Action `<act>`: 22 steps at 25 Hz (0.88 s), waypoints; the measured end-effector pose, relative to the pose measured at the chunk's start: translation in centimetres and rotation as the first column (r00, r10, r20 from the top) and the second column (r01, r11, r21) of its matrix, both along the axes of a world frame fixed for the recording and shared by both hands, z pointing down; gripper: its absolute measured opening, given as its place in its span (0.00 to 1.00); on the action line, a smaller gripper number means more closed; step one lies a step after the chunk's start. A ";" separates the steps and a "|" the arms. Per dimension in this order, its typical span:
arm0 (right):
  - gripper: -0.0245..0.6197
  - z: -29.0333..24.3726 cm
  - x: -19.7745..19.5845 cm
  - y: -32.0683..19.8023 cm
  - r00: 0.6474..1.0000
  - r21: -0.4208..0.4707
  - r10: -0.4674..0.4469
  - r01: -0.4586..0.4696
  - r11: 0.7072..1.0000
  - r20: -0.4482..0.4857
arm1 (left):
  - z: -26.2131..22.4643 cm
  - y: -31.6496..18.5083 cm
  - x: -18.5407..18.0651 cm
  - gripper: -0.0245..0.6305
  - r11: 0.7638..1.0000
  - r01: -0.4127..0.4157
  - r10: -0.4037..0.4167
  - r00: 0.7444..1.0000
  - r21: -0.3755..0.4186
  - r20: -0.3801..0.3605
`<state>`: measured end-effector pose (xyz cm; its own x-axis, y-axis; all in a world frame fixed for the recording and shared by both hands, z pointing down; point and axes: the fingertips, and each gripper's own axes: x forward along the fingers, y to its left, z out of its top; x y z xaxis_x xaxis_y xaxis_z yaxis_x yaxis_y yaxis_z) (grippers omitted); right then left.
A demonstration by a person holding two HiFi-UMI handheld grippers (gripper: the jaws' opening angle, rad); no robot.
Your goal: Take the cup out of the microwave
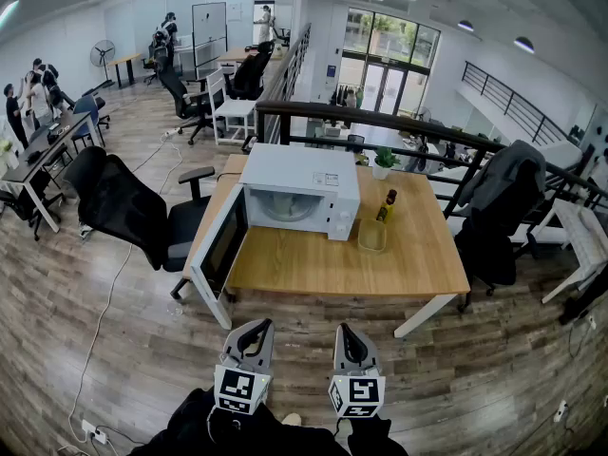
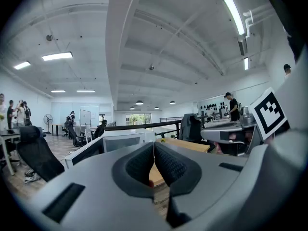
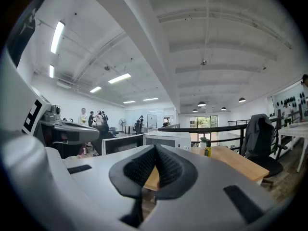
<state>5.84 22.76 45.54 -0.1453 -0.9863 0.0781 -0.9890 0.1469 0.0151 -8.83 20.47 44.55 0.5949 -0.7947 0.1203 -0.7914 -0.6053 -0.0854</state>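
Microwave (image 1: 299, 193) stands door-open on the table (image 1: 380, 266); your left gripper (image 1: 258, 327) and right gripper (image 1: 344, 331), both clenched empty, hover before it.

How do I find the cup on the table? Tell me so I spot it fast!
Find the wooden table with the white microwave, its door open. Just right of the microwave stands the cup, in front of a small bottle. It is see-through and yellowish, shorter and wider than the bottle.
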 end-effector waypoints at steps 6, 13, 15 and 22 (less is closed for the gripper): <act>0.06 -0.6 0.6 0.8 1.000 0.010 -0.005 0.005 1.000 0.015 | -0.5 0.6 0.7 0.07 1.000 -0.003 0.003 1.000 0.009 0.004; 0.06 -0.7 2.0 1.2 1.000 0.010 0.008 -0.008 1.000 0.004 | -0.9 0.6 2.3 0.07 1.000 -0.019 0.019 1.000 0.020 0.000; 0.06 -0.8 2.6 1.2 1.000 0.013 0.014 -0.014 1.000 0.005 | -1.2 0.5 2.9 0.07 0.999 -0.027 0.027 1.000 0.026 0.000; 0.06 -0.2 4.2 -0.5 0.999 0.007 0.033 -0.033 0.999 0.015 | -0.8 -1.4 4.2 0.07 0.999 -0.039 0.038 0.999 0.022 0.003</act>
